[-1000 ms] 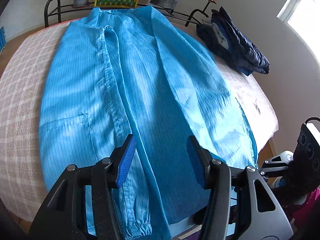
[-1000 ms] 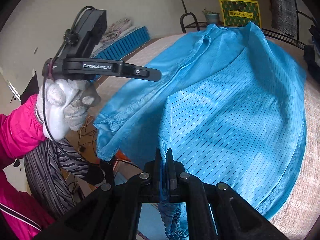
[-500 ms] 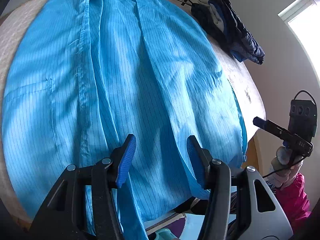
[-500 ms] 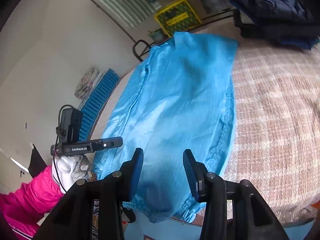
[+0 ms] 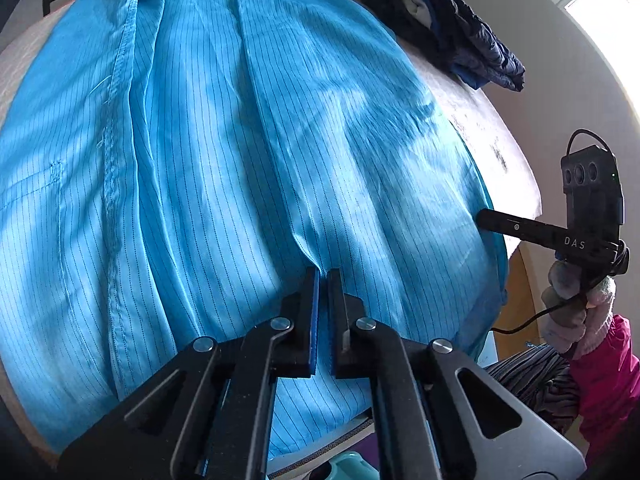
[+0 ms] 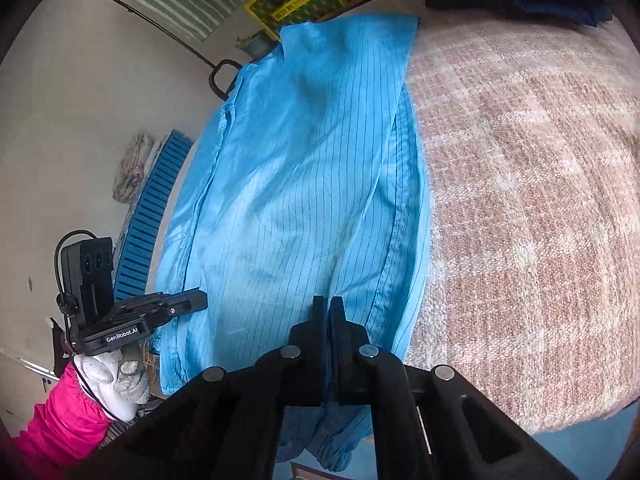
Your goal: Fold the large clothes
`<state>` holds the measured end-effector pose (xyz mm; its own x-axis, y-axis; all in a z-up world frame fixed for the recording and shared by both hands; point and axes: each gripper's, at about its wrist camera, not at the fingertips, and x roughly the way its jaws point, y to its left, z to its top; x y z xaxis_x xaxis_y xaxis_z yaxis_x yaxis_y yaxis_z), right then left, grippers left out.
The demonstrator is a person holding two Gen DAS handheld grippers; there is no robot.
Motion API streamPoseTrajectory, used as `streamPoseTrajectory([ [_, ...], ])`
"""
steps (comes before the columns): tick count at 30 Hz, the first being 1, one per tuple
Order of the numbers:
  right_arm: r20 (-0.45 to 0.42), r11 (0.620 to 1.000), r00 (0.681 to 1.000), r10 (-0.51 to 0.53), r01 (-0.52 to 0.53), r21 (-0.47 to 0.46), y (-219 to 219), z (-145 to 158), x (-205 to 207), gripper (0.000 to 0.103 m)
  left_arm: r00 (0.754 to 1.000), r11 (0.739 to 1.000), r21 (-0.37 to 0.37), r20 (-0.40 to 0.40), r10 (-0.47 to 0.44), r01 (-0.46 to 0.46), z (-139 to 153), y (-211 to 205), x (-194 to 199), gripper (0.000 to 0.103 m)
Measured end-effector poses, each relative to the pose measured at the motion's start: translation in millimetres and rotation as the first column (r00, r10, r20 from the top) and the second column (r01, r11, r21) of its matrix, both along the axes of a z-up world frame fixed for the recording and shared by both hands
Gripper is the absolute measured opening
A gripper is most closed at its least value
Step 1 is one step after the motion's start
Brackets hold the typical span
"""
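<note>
Blue garment flat on the checked cloth, both grippers clamped on its near hem

The blue striped garment [image 5: 248, 152] lies spread across the beige checked tablecloth [image 6: 520, 184], collar toward 12 o'clock. The left gripper [image 5: 323, 276] pinches a fold ridge at 6 o'clock, jaws closed. The right gripper [image 6: 329, 305] squeezes the hem too, cuffs dangling below. A dark clothes pile [image 5: 452, 28] sits at 1 o'clock, well apart.

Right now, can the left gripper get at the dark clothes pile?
Probably not without moving: the left gripper sits at the blue coat's near hem, the dark clothes pile at the far corner.
</note>
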<state>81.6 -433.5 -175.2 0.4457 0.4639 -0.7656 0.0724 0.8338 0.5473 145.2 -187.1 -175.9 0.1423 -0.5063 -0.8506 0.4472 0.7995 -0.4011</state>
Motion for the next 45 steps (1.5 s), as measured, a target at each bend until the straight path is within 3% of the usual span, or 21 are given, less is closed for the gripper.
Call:
streamPoseTrajectory([
  [3,-0.005,0.998,0.999,-0.039,0.039,-0.048,-7.5,5.5,-9.1,0.0,0.999,0.999,-0.001,0.008,-0.035,0.035,-1.7,-10.5,-10.3,0.001],
  [6,-0.006,0.997,0.998,-0.07,0.07,-0.023,-22.1,6.1,-11.4,0.0,0.996,0.997,0.036,0.058,-0.069,0.067,1.0,-18.8,-17.1,0.001],
  [10,0.005,0.995,0.999,-0.052,0.053,-0.081,-16.9,10.1,-13.2,0.0,0.997,0.998,0.022,0.042,-0.059,0.058,0.5,-16.0,-13.2,0.001],
  [13,0.027,0.991,0.997,-0.077,0.08,-0.109,-20.0,13.9,-15.1,0.026,0.997,0.997,0.023,0.039,-0.069,0.068,1.0,-13.2,-13.7,0.001],
  [14,0.035,0.99,0.995,-0.095,0.098,-0.101,-25.2,15.2,-16.2,0.044,0.997,0.997,0.023,0.038,-0.073,0.072,1.3,-12.6,-14.0,0.001],
  [15,0.037,0.99,0.994,-0.107,0.11,-0.085,-29.0,15.1,-16.4,0.055,0.997,0.997,0.021,0.033,-0.074,0.073,1.4,-11.8,-14.1,0.001],
  [16,0.036,0.992,0.993,-0.11,0.112,-0.06,-31.9,13.5,-15.8,0.057,0.997,0.997,0.018,0.027,-0.072,0.071,1.7,-10.3,-13.8,0.001],
  [19,0.018,0.994,0.995,-0.103,0.104,-0.038,-33.4,3.1,-11.8,0.057,0.998,0.998,0.022,0.002,-0.066,0.066,2.7,-10.2,-10.5,0.001],
  [22,0.046,0.994,0.994,-0.095,0.096,-0.041,-27.6,3.9,-1.5,0.055,0.998,0.998,0.021,0.026,-0.057,0.057,13.1,-4.9,-13.2,0.001],
  [24,0.034,0.997,0.996,-0.083,0.082,0.013,-27.0,-2.6,3.7,0.021,0.997,0.999,0.014,0.061,-0.05,0.049,21.7,-2.3,-15.3,0.001],
  [26,0.009,0.996,0.997,-0.074,0.073,0.052,-24.1,-10.9,7.6,0.002,0.996,0.999,0.009,0.073,-0.04,0.04,24.9,-1.5,-15.6,0.001],
  [27,0.004,0.996,0.997,-0.072,0.072,0.046,-21.6,-10.9,8.5,0.0,0.997,0.999,0.008,0.069,-0.036,0.035,24.3,-0.8,-15.7,0.001],
  [32,0.036,0.997,0.997,-0.07,0.071,-0.027,-19.6,16.9,2.9,0.0,0.996,0.999,0.024,0.08,-0.038,0.036,23.2,-2.2,-18.6,0.001],
  [37,-0.013,0.997,0.999,-0.053,0.052,-0.053,-7.9,-9.0,11.9,0.0,0.995,1.0,-0.01,0.101,0.009,-0.008,34.6,6.9,-17.1,0.001],
  [40,0.005,1.0,1.0,-0.016,0.016,-0.001,-10.2,-2.5,14.1,0.012,0.989,0.998,-0.055,0.139,0.048,-0.041,49.9,10.5,-20.1,0.001],
  [42,0.033,0.999,0.999,-0.025,0.024,0.023,-15.1,5.2,15.4,0.036,0.989,0.993,-0.107,0.135,0.063,-0.048,55.0,10.1,-23.9,0.001],
  [45,0.069,0.999,0.997,-0.035,0.032,0.042,-26.3,15.0,16.5,0.037,0.99,0.993,-0.118,0.139,0.017,0.0,51.7,-7.4,-33.1,0.001],
])
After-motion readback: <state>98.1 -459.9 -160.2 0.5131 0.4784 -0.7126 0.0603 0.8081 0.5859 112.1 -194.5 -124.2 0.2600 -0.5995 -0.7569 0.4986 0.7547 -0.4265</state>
